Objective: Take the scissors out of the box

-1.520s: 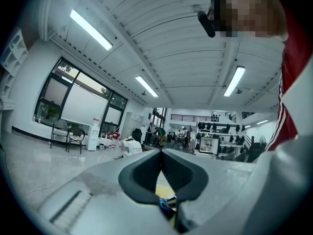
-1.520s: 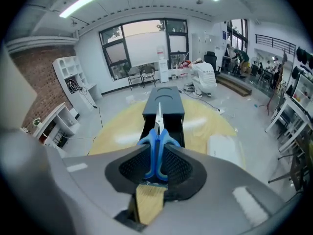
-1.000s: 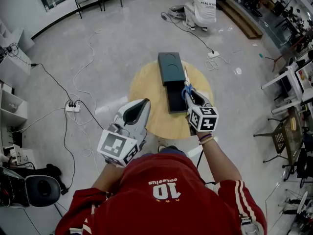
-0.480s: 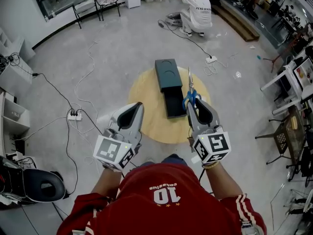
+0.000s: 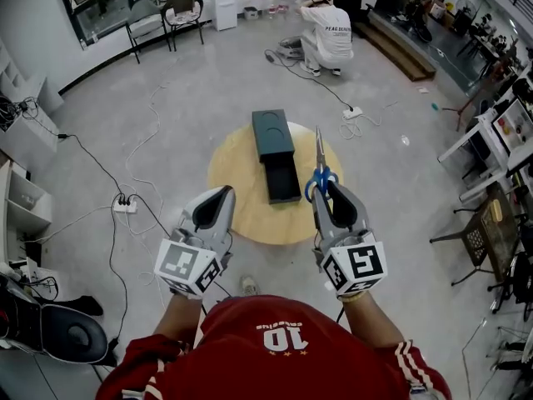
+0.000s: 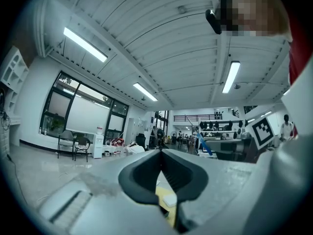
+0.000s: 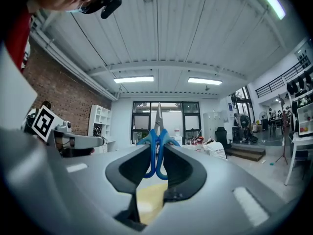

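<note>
Scissors [image 5: 317, 161] are out of the box [image 5: 275, 152], pinched in your right claw [image 5: 326, 192].
It clamps the blue handles so the blades point to 12 o'clock, clear of the open box at its 11 o'clock on the round bench [image 5: 241, 215]. Your left claw [image 5: 218, 197], at 9 o'clock, is pressed together and apparently empty, simply kept aside.

Floor [image 5: 208, 82]: grey, glossy, crossed by cables [image 5: 96, 140].
Ceiling [image 7: 161, 33]: white ribbed panels, strip lights [image 7: 133, 80].
Walls: brick wall [image 7: 68, 92], dark-framed windows [image 7: 171, 114].
Furniture: chairs [image 5: 185, 7].
</note>
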The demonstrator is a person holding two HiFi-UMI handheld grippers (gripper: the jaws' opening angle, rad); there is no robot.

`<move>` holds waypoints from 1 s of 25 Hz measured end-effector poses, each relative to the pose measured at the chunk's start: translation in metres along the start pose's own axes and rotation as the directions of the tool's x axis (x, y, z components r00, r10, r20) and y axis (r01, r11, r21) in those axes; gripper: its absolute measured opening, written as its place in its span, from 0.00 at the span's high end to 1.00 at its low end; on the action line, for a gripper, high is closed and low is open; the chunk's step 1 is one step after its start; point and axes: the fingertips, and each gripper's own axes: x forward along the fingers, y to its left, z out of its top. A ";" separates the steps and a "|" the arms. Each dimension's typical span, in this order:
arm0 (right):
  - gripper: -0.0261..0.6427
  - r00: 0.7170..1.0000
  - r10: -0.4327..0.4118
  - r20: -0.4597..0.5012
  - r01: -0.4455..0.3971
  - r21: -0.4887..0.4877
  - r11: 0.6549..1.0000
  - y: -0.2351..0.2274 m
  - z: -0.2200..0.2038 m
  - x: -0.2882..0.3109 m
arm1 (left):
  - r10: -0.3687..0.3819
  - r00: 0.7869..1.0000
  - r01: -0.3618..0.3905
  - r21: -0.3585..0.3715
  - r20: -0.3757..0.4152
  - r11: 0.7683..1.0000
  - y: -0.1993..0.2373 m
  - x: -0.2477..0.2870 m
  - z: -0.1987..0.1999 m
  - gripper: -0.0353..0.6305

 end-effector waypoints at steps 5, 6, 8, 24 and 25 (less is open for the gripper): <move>0.83 1.000 -0.008 0.027 0.008 -0.008 1.000 -0.013 0.009 -0.054 | -0.003 1.000 0.003 0.012 0.007 1.000 -0.046 -0.007 0.000 0.94; 0.83 0.999 -0.009 0.031 0.010 -0.011 1.000 -0.015 0.011 -0.063 | -0.001 1.000 0.001 0.011 0.009 1.000 -0.053 -0.009 -0.001 0.94; 0.83 0.999 -0.012 0.034 0.012 -0.011 1.000 -0.017 0.011 -0.081 | 0.001 1.000 -0.001 0.016 0.013 1.000 -0.067 -0.015 -0.001 0.94; 0.83 0.998 0.028 0.056 -0.028 0.001 1.000 -0.008 0.024 -0.136 | 0.037 0.998 -0.039 0.033 0.042 0.999 -0.117 -0.054 0.006 0.94; 0.83 0.998 0.030 0.056 -0.030 0.005 1.000 -0.006 0.025 -0.135 | 0.037 0.998 -0.038 0.035 0.043 0.999 -0.116 -0.056 0.007 0.94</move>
